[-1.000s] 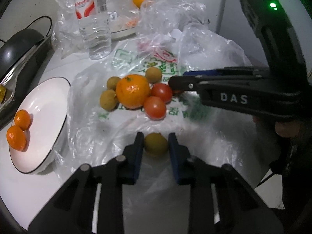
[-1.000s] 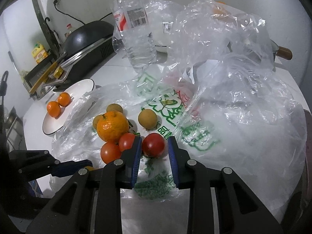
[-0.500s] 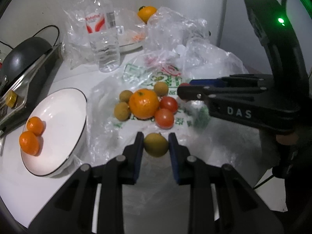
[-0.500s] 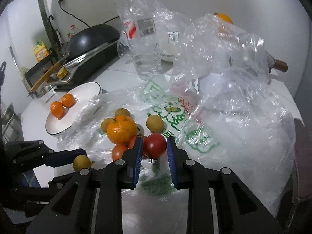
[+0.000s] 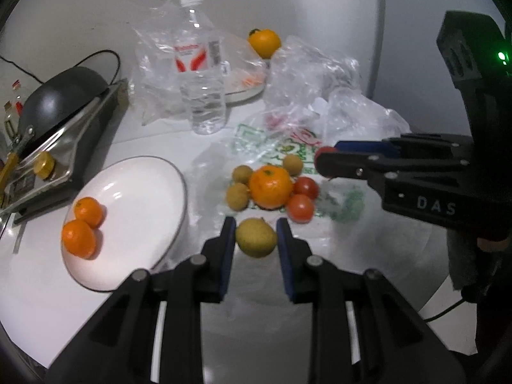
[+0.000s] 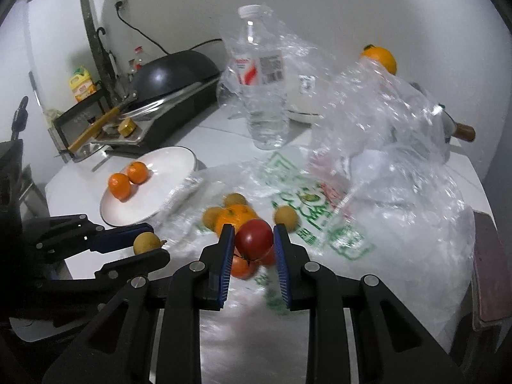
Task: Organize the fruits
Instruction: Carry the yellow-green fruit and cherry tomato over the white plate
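Observation:
My left gripper (image 5: 256, 235) is shut on a yellow-brown longan (image 5: 256, 237) and holds it above the table; it shows in the right wrist view (image 6: 147, 244) too. My right gripper (image 6: 252, 240) is shut on a red tomato (image 6: 253, 239), lifted above the fruit pile. The pile lies on a plastic bag (image 5: 323, 201): a big orange (image 5: 270, 186), two tomatoes (image 5: 300, 208) and three longans (image 5: 237, 196). A white plate (image 5: 140, 204) at the left holds two small oranges (image 5: 84, 225).
A water bottle (image 5: 201, 76) stands behind the pile. Crumpled clear bags (image 6: 384, 134) fill the right side. A black pan on a stove (image 5: 60, 121) is at the far left. Another orange (image 5: 265, 42) sits on a plate at the back.
Both grippers have risen and pulled back from the pile, each carrying its fruit. The plate and table show more fully.

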Demonstrator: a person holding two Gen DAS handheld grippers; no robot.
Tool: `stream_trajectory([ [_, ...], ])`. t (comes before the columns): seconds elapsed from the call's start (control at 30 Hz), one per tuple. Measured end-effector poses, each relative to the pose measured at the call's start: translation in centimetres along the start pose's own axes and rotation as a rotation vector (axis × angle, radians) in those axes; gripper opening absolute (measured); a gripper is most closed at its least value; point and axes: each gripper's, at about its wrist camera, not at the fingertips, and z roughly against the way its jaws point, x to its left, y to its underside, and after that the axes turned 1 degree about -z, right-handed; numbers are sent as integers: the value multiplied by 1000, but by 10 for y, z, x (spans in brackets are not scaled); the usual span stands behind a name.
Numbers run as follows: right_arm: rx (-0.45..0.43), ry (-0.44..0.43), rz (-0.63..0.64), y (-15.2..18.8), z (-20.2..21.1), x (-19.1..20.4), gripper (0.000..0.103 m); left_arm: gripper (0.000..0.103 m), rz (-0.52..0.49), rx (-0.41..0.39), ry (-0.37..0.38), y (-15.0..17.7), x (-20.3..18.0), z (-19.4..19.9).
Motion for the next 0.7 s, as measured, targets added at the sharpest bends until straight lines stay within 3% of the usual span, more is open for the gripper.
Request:
stream_trajectory([
  [0.37,2,-39,71,-23,-11,41,27,27,33,-57,-98,4,52,22],
  [0.7,20,-79,126,-40,-34,84,27,27,106,-22,-139,26,100,15],
])
